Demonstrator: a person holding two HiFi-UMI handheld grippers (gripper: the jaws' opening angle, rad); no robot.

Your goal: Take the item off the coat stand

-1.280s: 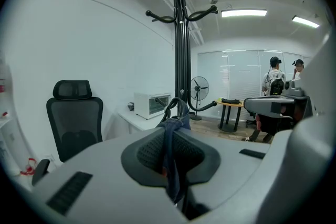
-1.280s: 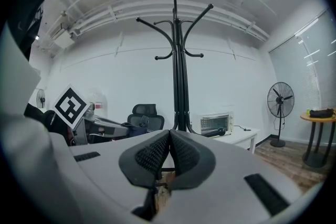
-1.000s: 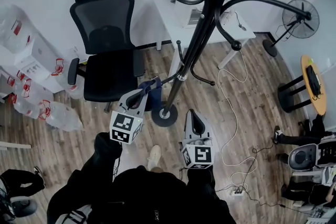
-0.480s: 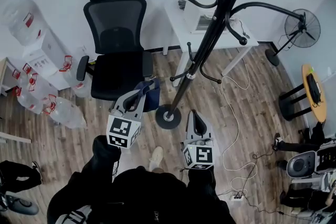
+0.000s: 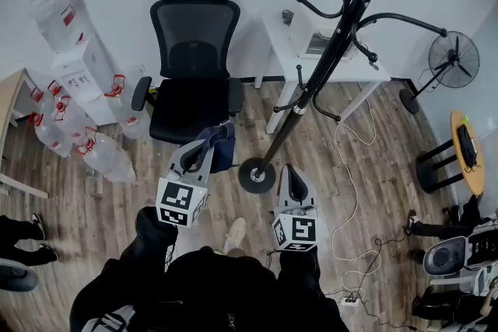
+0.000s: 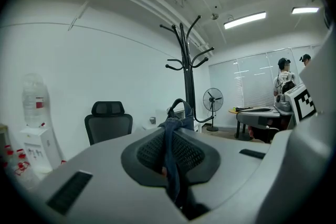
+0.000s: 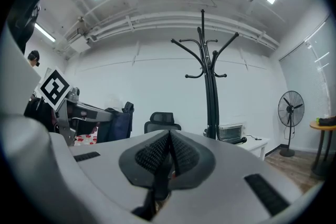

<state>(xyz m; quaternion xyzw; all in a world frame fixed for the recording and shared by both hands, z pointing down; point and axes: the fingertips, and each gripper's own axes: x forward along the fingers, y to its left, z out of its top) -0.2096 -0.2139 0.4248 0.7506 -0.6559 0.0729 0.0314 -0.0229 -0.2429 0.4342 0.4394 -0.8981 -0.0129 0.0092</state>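
The black coat stand (image 5: 327,58) rises from its round base (image 5: 257,175) ahead of me, and its hooks look bare. My left gripper (image 5: 199,153) is shut on the strap of a dark blue bag (image 5: 220,145), which hangs clear of the stand, to the left of its base. In the left gripper view the blue strap (image 6: 172,134) runs up between the closed pads (image 6: 152,152), with the stand (image 6: 186,71) beyond. My right gripper (image 5: 289,173) is shut and holds nothing; its view shows the closed pads (image 7: 181,157), the stand (image 7: 210,92) and the bag (image 7: 118,126).
A black office chair (image 5: 194,66) stands behind the bag. A white desk (image 5: 342,62) is behind the stand. Water bottles (image 5: 85,144) and a dispenser (image 5: 70,50) are at left. A fan (image 5: 455,58), a round side table (image 5: 467,140) and floor cables (image 5: 350,190) are at right.
Both grippers have drawn back from the coat stand. The blue bag has come away with the left gripper, and the stand now sits farther off to the right.
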